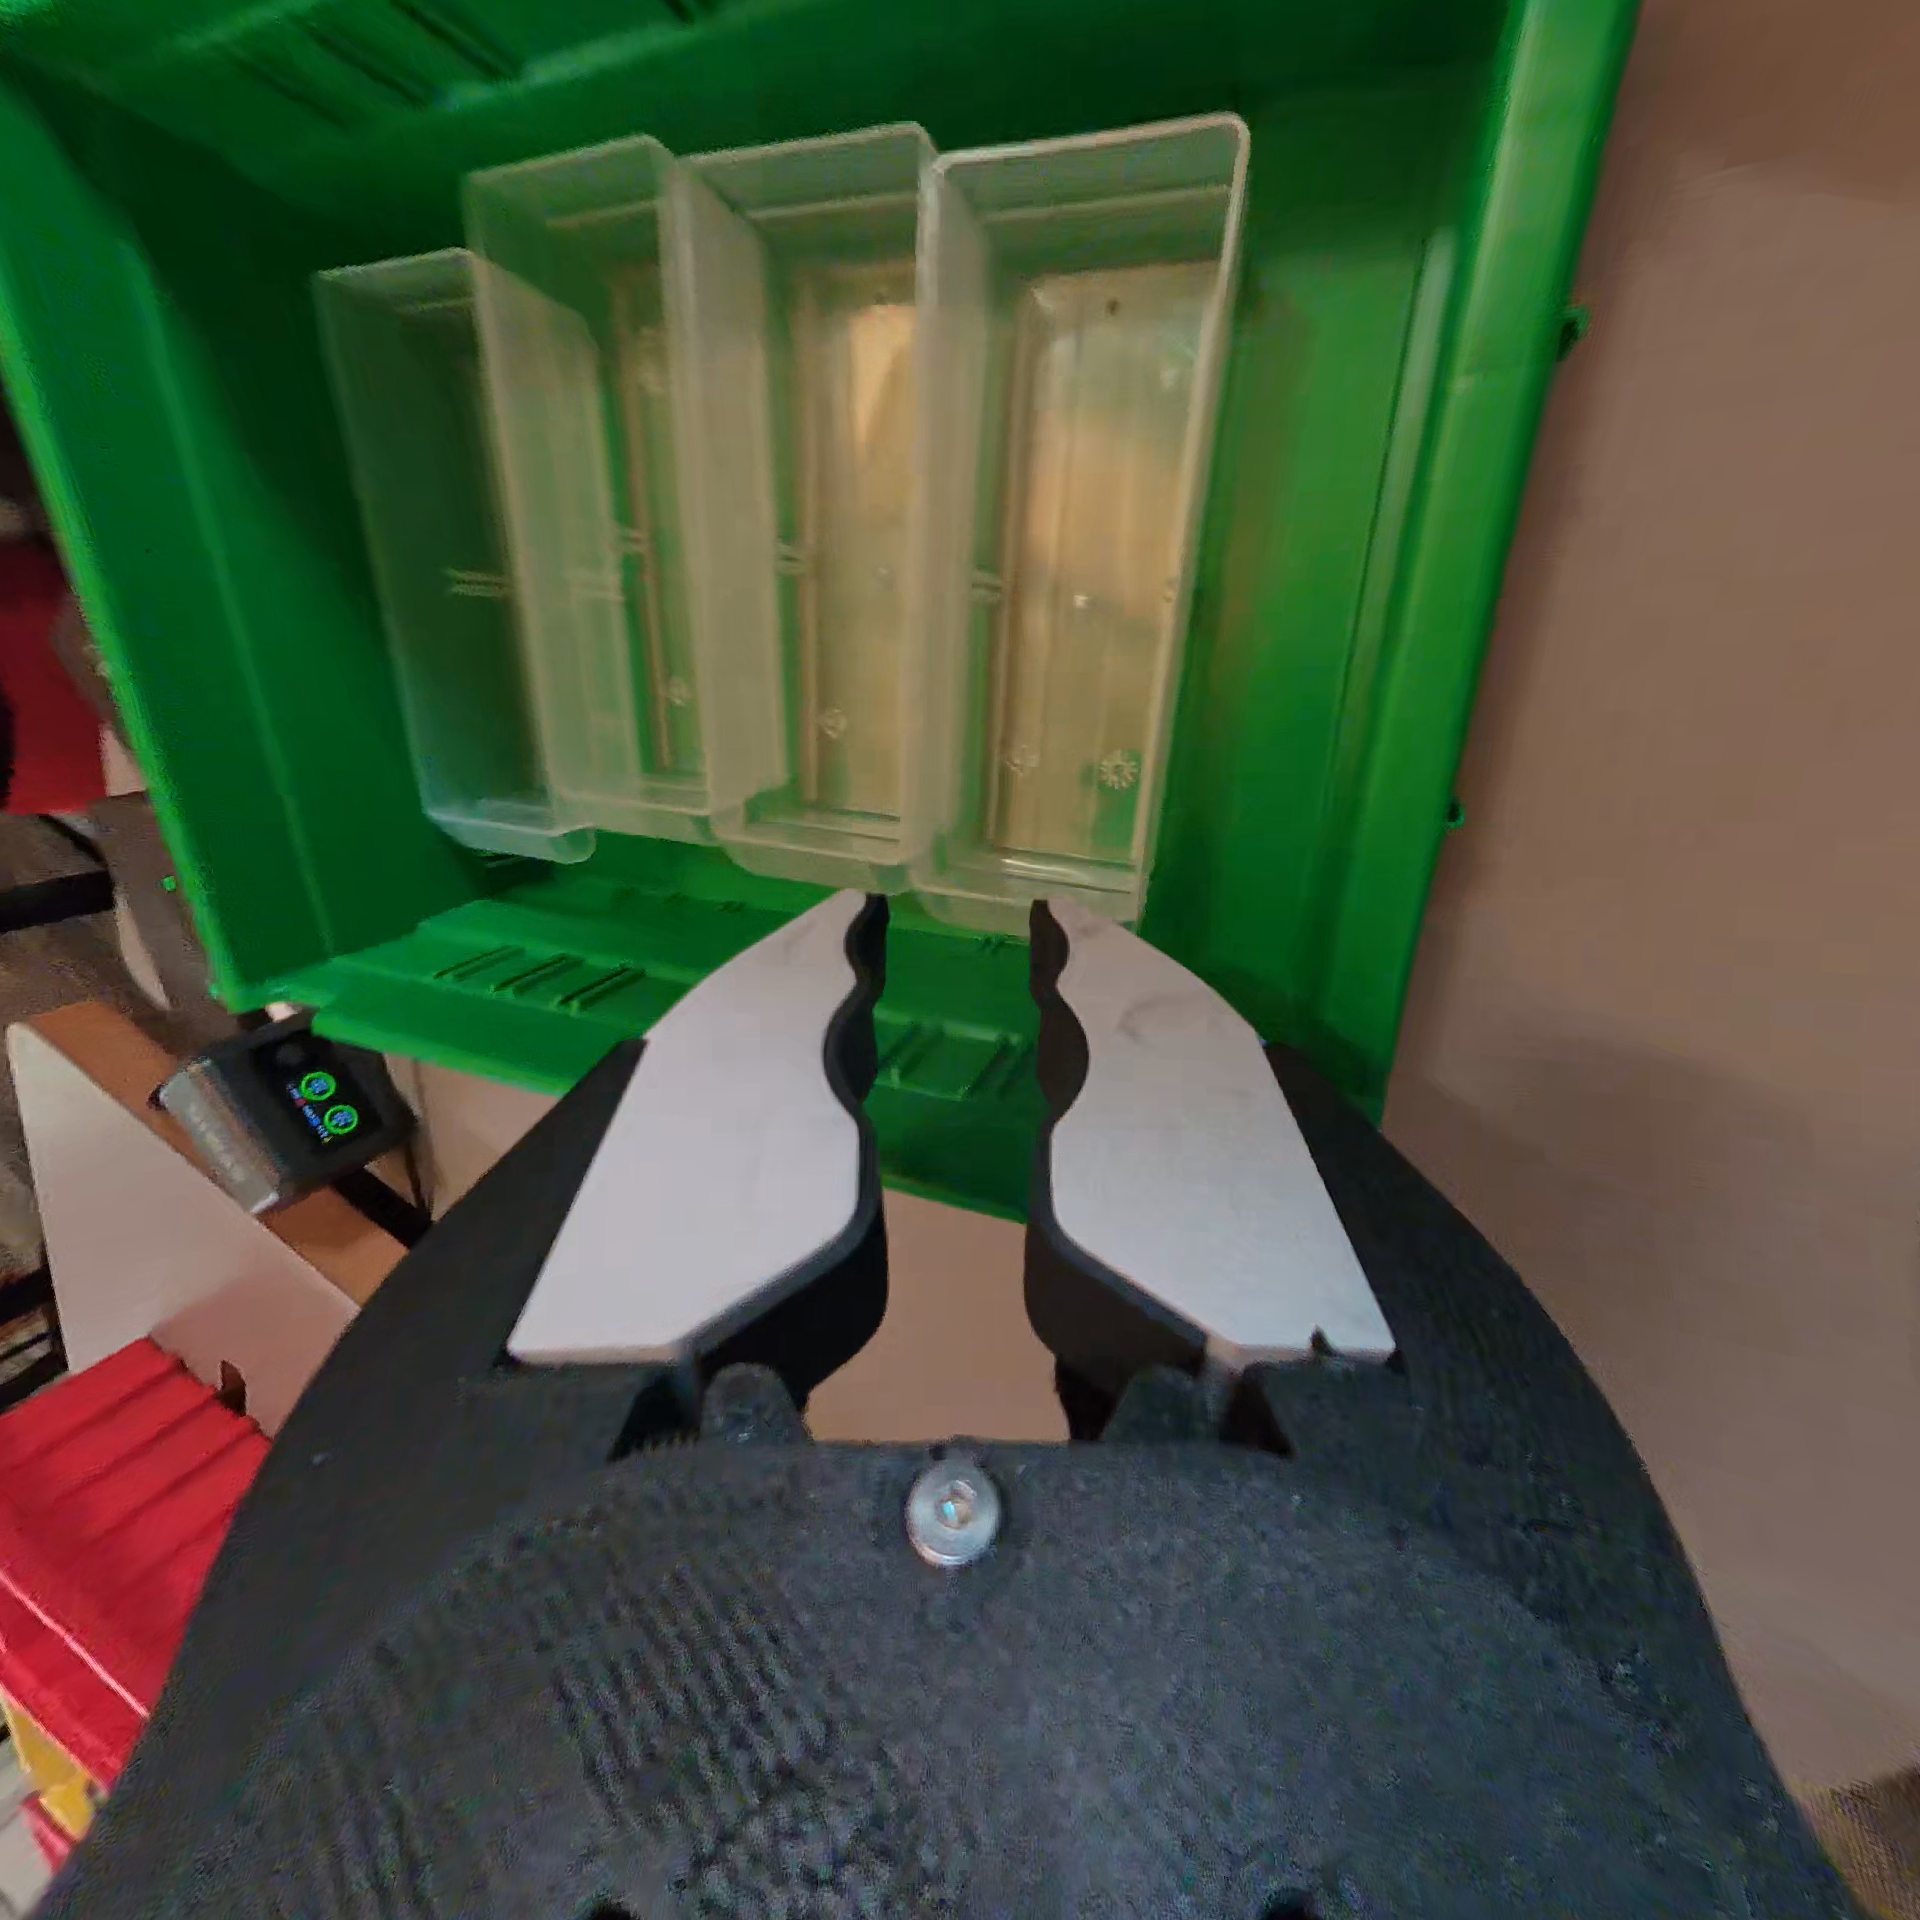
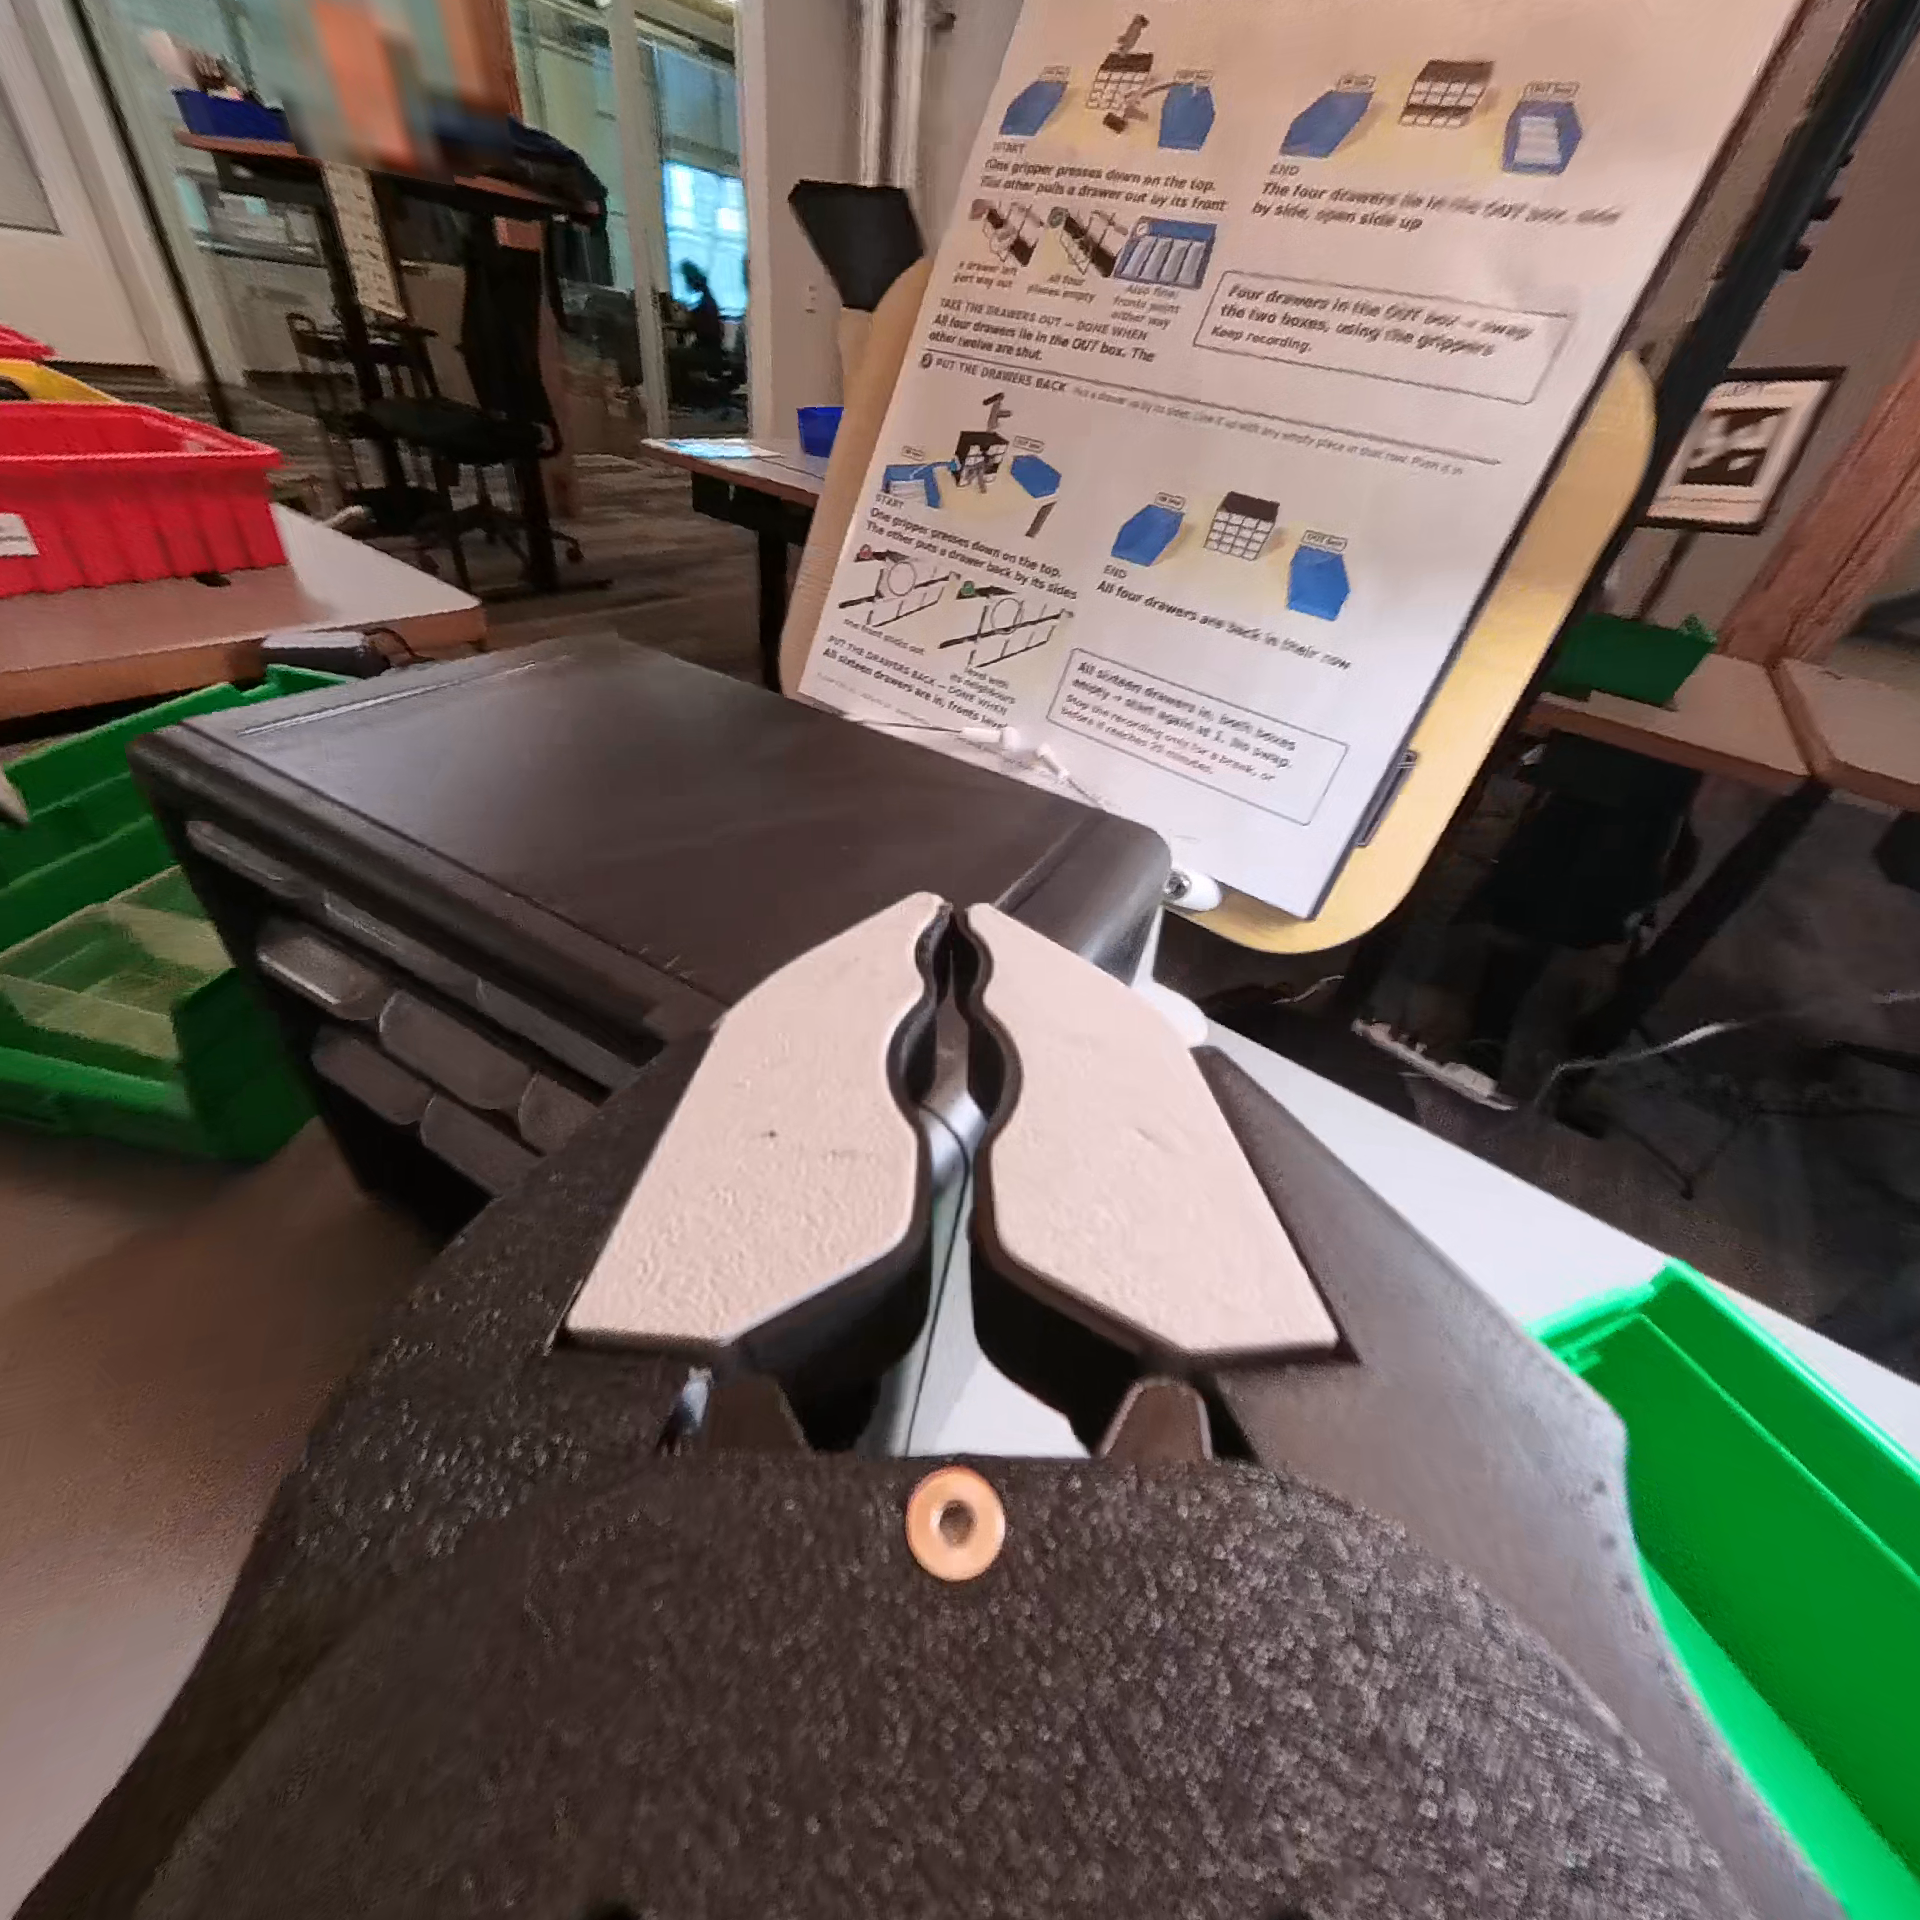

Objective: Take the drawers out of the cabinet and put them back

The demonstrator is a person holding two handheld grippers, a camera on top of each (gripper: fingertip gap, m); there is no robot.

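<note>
Four clear drawers (image 1: 790, 509) are seen in the green bin (image 1: 1351, 582), upper centre. The left gripper (image 1: 958, 914) is held narrowly parted, empty; a thin wall could be missed. The right gripper (image 2: 952, 920) is pressed closed over the cabinet (image 2: 623, 821), which may shift.

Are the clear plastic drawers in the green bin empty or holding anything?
Empty. All four clear plastic drawers lie open side up in the green bin, nothing inside.
</note>
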